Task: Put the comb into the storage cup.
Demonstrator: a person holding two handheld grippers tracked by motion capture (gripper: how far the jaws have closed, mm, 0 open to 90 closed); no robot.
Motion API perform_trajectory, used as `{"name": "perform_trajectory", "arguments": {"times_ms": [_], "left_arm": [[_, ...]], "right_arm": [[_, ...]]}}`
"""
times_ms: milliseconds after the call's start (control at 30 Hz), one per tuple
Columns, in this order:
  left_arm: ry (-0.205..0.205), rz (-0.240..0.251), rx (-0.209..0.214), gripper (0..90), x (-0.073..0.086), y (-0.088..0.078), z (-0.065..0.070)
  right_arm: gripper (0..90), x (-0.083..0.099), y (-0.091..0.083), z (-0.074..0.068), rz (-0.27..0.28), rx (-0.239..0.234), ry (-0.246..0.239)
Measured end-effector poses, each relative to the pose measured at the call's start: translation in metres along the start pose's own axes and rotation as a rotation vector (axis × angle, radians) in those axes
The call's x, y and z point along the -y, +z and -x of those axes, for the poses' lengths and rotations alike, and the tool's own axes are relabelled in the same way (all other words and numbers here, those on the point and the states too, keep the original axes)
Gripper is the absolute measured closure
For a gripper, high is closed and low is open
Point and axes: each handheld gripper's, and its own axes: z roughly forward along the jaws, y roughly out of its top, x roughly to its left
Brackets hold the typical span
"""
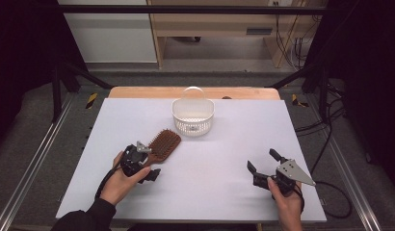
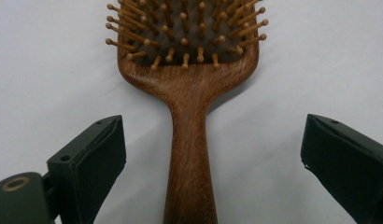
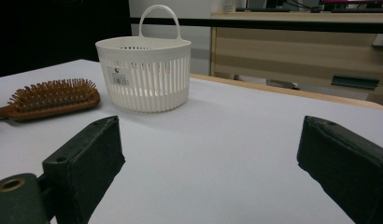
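My left gripper (image 2: 210,154) is wide open, jaws straddling the wooden hairbrush (image 2: 189,98) handle without touching it. The brush lies flat, bristles up, just front-left of the white basket (image 1: 193,117), its long axis running handle-toward-me, head toward the basket. My right gripper (image 3: 210,154) is open and empty.

Both forearms enter from the bottom edge of the high view. The left gripper (image 1: 148,162) sits at lower left of centre, jaws spread wide and pointing up-right. The right gripper (image 1: 263,161) sits at lower right, jaws apart, pointing up-left.
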Motion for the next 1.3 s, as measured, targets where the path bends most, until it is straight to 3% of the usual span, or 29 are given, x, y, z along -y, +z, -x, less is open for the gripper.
{"name": "perform_trajectory", "arguments": {"times_ms": [700,1300], "left_arm": [[-0.04,-0.002,0.001,6.9,0.0047,0.0029,-0.0074],[-0.021,-0.052,0.018,7.1,0.0025,0.0056,-0.0066]], "right_arm": [[6.9,0.0015,0.001,0.0008,-0.009,0.003,0.003],[7.0,0.0017,0.0016,0.0009,-0.01,0.01,-0.002]]}}
